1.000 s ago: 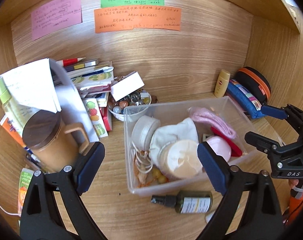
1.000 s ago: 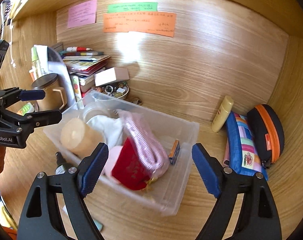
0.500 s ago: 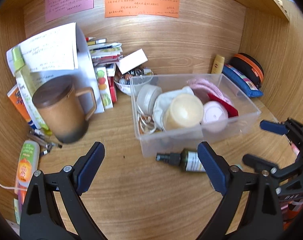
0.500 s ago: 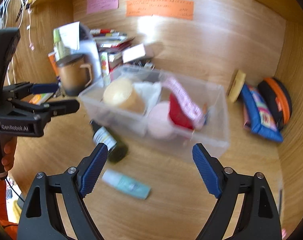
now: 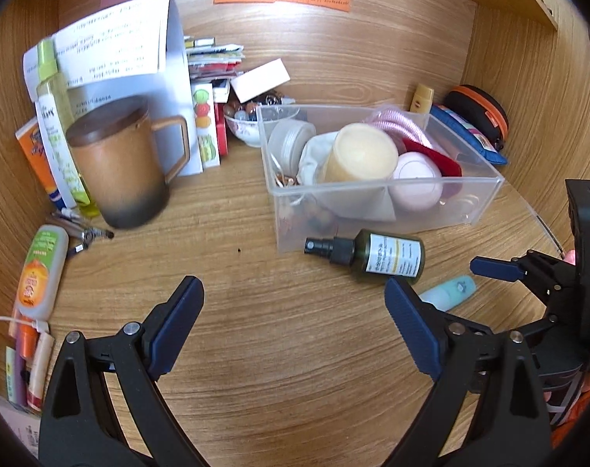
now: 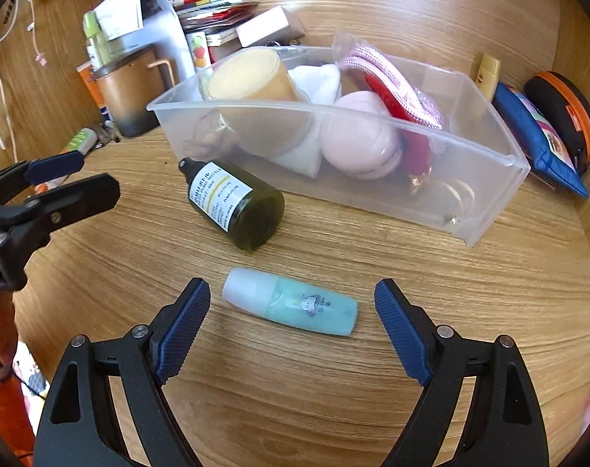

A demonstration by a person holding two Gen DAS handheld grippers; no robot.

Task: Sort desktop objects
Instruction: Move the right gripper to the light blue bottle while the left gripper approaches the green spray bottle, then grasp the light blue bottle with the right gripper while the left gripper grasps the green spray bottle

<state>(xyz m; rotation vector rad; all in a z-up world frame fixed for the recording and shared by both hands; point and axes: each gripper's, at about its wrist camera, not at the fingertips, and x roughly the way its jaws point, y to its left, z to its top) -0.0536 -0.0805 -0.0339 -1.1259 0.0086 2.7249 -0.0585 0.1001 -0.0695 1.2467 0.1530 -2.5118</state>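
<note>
A small teal bottle with a white cap (image 6: 291, 305) lies on its side on the wooden desk, between the open fingers of my right gripper (image 6: 291, 327); it also shows in the left wrist view (image 5: 448, 294). A dark green spray bottle (image 6: 232, 202) (image 5: 372, 257) lies beside a clear plastic bin (image 6: 485, 218) (image 5: 485, 198) that holds a cream jar, a pink round case, white cloth and a pink cord. My left gripper (image 5: 295, 330) is open and empty over bare desk, back from the bin.
A brown lidded mug (image 5: 119, 167), papers, books, tubes and a bead bowl (image 5: 248, 132) crowd the back left. A yellow tube (image 5: 421, 98), a blue pouch (image 6: 540, 140) and an orange-trimmed black case (image 6: 567, 116) lie at the back right. Wooden walls enclose the desk.
Both grippers have pulled back from the bin toward the desk front. The right one has dropped down so its open fingers now stand either side of the teal bottle.
</note>
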